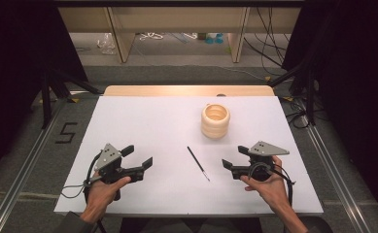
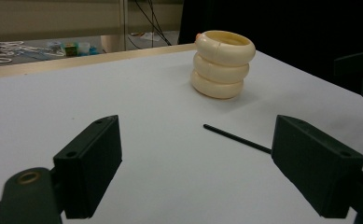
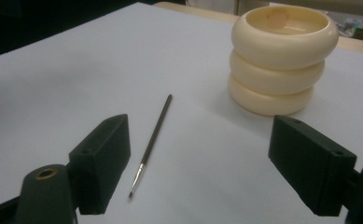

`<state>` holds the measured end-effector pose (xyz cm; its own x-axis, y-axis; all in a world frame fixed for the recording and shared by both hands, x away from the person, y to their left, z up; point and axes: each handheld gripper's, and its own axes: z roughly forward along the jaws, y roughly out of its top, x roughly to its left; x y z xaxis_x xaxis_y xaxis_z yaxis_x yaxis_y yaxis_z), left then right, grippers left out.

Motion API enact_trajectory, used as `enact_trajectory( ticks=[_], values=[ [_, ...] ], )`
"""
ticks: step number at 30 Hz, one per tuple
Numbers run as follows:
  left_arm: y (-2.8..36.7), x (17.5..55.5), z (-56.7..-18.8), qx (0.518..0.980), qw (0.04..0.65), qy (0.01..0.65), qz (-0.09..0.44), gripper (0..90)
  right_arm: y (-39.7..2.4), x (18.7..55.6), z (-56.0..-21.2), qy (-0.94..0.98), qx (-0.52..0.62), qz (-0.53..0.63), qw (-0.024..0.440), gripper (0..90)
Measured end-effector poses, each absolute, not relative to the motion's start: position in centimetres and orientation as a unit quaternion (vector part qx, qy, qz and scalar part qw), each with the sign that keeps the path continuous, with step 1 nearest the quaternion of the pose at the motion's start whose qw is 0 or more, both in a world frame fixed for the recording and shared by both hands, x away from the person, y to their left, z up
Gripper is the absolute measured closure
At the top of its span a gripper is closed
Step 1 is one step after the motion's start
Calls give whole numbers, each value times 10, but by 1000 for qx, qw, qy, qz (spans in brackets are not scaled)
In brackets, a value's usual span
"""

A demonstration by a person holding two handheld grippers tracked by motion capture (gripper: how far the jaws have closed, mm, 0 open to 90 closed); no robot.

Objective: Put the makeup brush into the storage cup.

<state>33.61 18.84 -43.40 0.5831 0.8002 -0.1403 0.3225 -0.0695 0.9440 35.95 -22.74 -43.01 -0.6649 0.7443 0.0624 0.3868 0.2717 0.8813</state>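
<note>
While both hover, left gripper (image 1: 139, 157) wide, right gripper (image 1: 235, 157) wide, paintbrush (image 1: 197, 163) untouched between.

On the white-topped bench (image 1: 143, 121) lie 1 thin dark paintbrush with a fine pointed tip (image 1: 197, 163) and 1 cream-coloured holder shaped like 3 stacked rounded rings (image 1: 215, 121), while 2 black hand-held claws, the left claw (image 1: 138, 157) and the right claw (image 1: 233, 158), make up the tools.

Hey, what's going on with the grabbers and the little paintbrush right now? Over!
Left gripper open, empty. Right gripper open, empty. Paintbrush flat on the white table between them, untouched. Cream ringed holder upright behind it. Nothing in the way.
</note>
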Motion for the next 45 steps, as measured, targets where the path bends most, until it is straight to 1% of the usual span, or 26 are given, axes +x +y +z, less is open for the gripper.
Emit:
enact_trajectory(
  ticks=[4, 5, 11, 13, 26, 27, 28, 29, 33, 36, 37, 38, 40, 41, 45],
  values=[
    [189, 336, -434, 699, 551, 401, 216, 158, -223, 366, -431, 783, 364, 473, 174, 243],
    [189, 336, -434, 699, 551, 401, 216, 157, -218, 370, -429, 796, 362, 457, 162, 251],
    [189, 336, -434, 699, 551, 402, 215, 157, -203, 379, -427, 818, 358, 425, 148, 277],
    [188, 336, -434, 699, 551, 402, 214, 157, -198, 381, -427, 825, 354, 414, 150, 297],
    [188, 336, -435, 701, 549, 402, 212, 158, -171, 397, -431, 860, 344, 355, 124, 303],
    [188, 336, -435, 701, 550, 402, 212, 157, -168, 398, -432, 859, 340, 359, 134, 307],
    [188, 336, -435, 701, 550, 402, 212, 157, -168, 398, -432, 859, 340, 359, 134, 307],
    [188, 336, -435, 701, 549, 402, 212, 157, -165, 400, -431, 866, 336, 349, 126, 311],
    [188, 336, -435, 702, 549, 402, 211, 158, -157, 405, -432, 873, 333, 336, 120, 323],
    [188, 336, -435, 702, 548, 402, 211, 157, -151, 409, -435, 880, 325, 327, 111, 349],
    [188, 336, -435, 702, 549, 402, 210, 158, -148, 410, -437, 879, 327, 327, 114, 349],
    [188, 336, -435, 702, 549, 402, 211, 157, -147, 411, -436, 881, 330, 320, 107, 354],
    [188, 336, -435, 703, 549, 401, 211, 157, -143, 413, -439, 882, 333, 314, 114, 367],
    [188, 336, -435, 702, 549, 402, 210, 157, -142, 415, -438, 886, 332, 304, 105, 370],
    [188, 336, -435, 704, 547, 401, 211, 157, -138, 418, -440, 893, 327, 294, 96, 379]
  ],
)
